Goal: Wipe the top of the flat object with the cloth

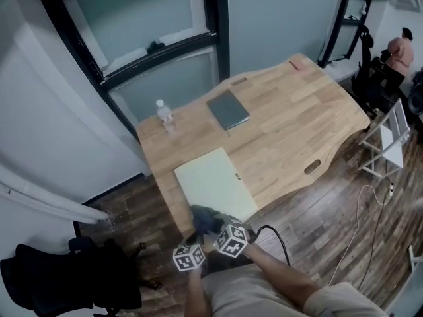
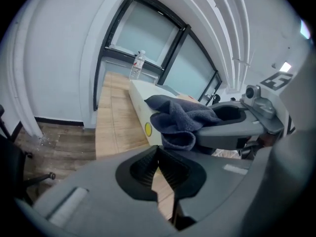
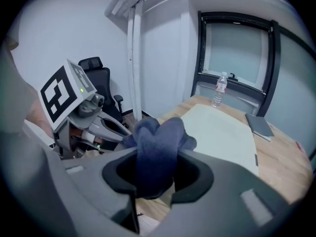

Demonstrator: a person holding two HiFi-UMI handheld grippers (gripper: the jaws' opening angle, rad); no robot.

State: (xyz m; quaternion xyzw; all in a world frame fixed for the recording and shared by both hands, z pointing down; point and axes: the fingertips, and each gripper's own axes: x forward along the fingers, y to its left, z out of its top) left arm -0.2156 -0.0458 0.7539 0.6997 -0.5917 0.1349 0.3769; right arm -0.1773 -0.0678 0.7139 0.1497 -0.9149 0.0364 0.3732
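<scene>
Just one cloth (image 3: 157, 139), pinched in the right gripper (image 3: 154, 176) fingers; left gripper (image 2: 159, 157) fingers together, empty; one flat object (image 1: 215, 182).

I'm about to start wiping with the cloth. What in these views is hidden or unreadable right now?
1. Near edge of the board, head view: covered by the bunched cloth.
2. Whether the cloth touches the board, right gripper view: the body of the right gripper blocks the cloth's underside.
3. Label on the bottle: too small in every view.
4. Grey slab, head view: laptop or folder, too small to tell.
</scene>
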